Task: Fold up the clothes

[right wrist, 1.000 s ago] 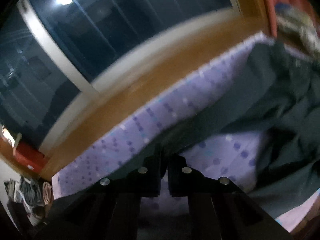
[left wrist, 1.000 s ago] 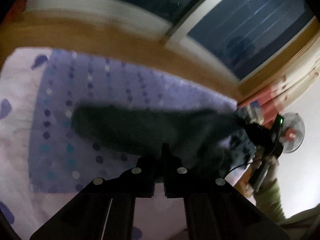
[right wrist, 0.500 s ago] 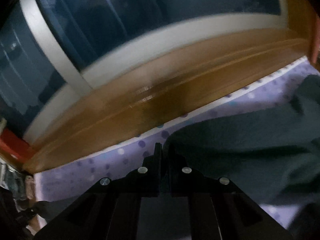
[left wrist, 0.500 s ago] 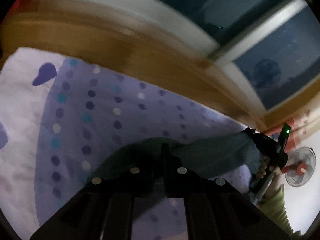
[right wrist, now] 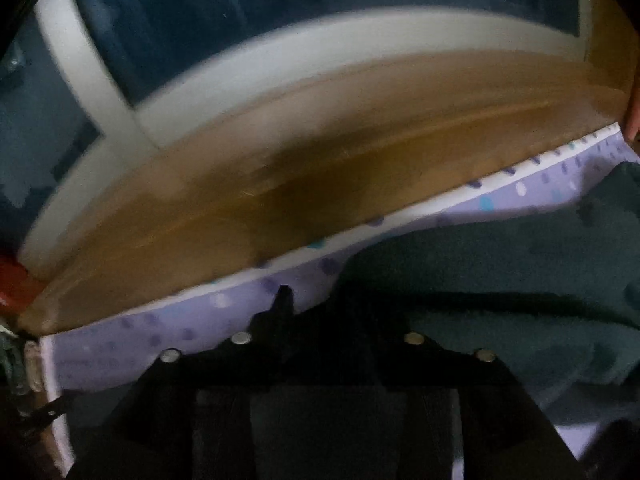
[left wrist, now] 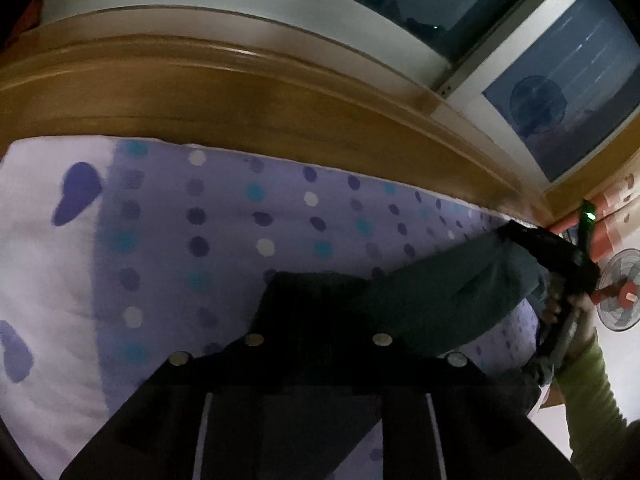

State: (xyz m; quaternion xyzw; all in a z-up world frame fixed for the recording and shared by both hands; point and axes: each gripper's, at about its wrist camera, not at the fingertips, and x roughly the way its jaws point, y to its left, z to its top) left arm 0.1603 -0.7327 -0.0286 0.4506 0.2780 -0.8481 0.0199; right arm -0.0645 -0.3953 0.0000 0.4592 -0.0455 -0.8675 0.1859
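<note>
A dark teal garment [left wrist: 440, 300] lies stretched across the purple dotted bed sheet [left wrist: 240, 220]. My left gripper [left wrist: 320, 292] is low over the garment's left end. Its jaws are opening, with the cloth edge loose between them. At the far right of this view my right gripper [left wrist: 560, 256], with a green light on it, sits at the garment's other end. In the right wrist view the right gripper [right wrist: 320, 300] is also opening. Its left fingertip [right wrist: 284, 294] stands over the sheet [right wrist: 160, 340], and the garment [right wrist: 500, 264] spreads to the right.
A wooden bed board [left wrist: 240, 92] runs along the sheet's far edge, with dark windows [left wrist: 560, 80] above it. A hand in a green sleeve [left wrist: 588, 392] holds the right gripper. A fan [left wrist: 620, 300] stands beyond it. The board [right wrist: 320, 160] fills the right wrist view.
Both grippers came down and forward with the garment and laid it on the sheet. Their jaws, shut on the cloth before, now stand apart.
</note>
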